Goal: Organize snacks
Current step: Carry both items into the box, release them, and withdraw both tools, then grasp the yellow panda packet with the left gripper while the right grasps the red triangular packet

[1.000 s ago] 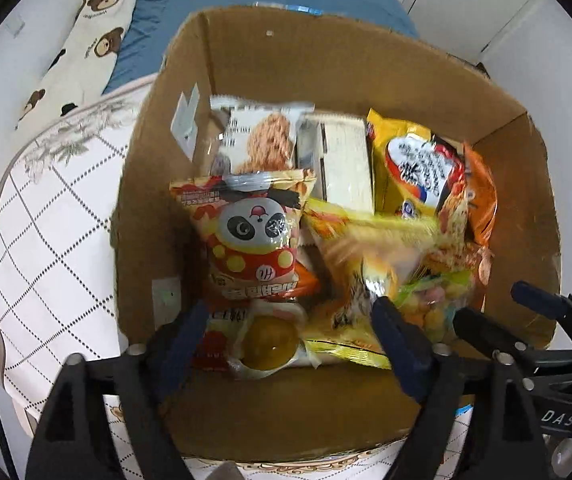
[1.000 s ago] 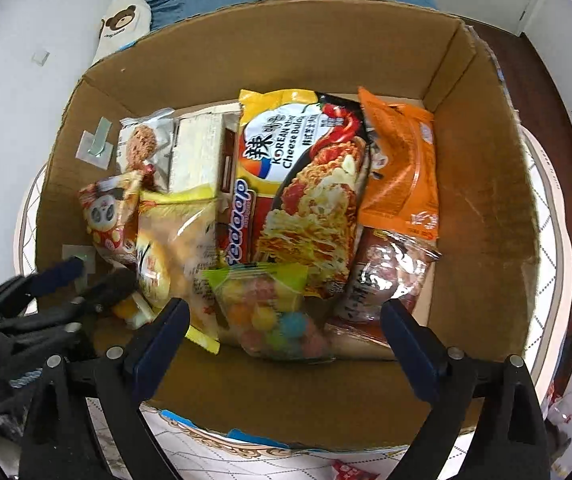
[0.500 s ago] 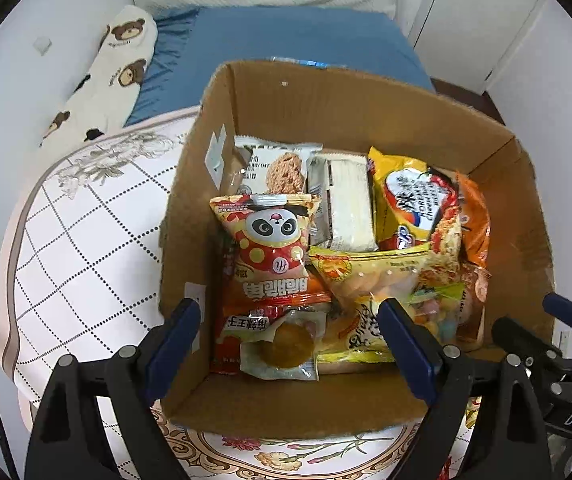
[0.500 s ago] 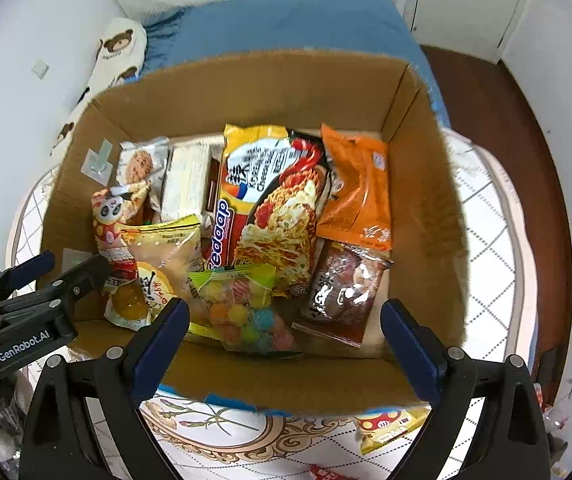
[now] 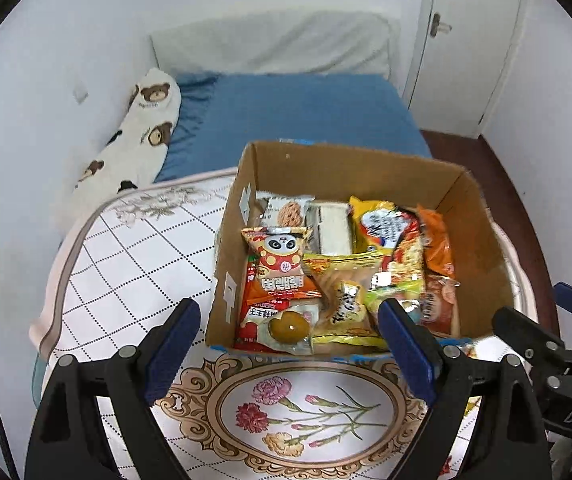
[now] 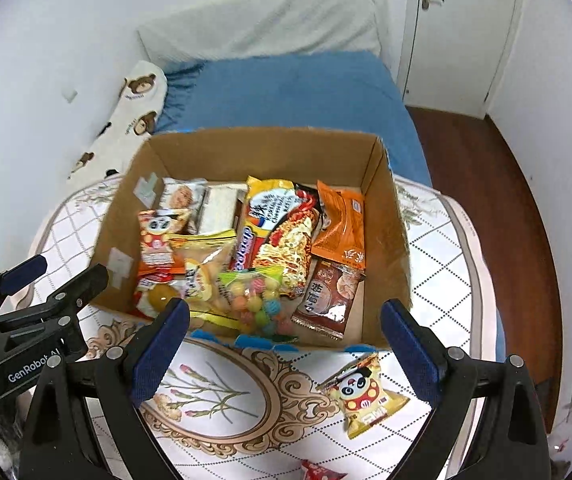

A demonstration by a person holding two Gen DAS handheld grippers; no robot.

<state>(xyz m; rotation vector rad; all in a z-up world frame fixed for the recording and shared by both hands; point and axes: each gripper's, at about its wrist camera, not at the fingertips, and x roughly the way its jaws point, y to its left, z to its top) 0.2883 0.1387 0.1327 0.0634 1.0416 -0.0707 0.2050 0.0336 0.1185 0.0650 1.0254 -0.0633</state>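
A cardboard box stands on the table, filled with snack packets. A red panda packet lies at its left and a noodle pack in the middle. An orange pouch is at the right, and a bag of coloured candy balls rests near the front wall. Outside the box, a yellow panda packet lies on the cloth. My left gripper hangs open above the box's near edge, holding nothing. My right gripper is open and empty too, beside the left one.
The table has a white checked cloth with a floral medallion. Behind it is a bed with a blue sheet and a bear-print pillow. A white door and wooden floor are at the right. A red packet peeks in at the bottom edge.
Both grippers have risen and drawn back from inside the box, staying open. The box looks smaller, and the bed, the tablecloth and the yellow panda packet have come into view.
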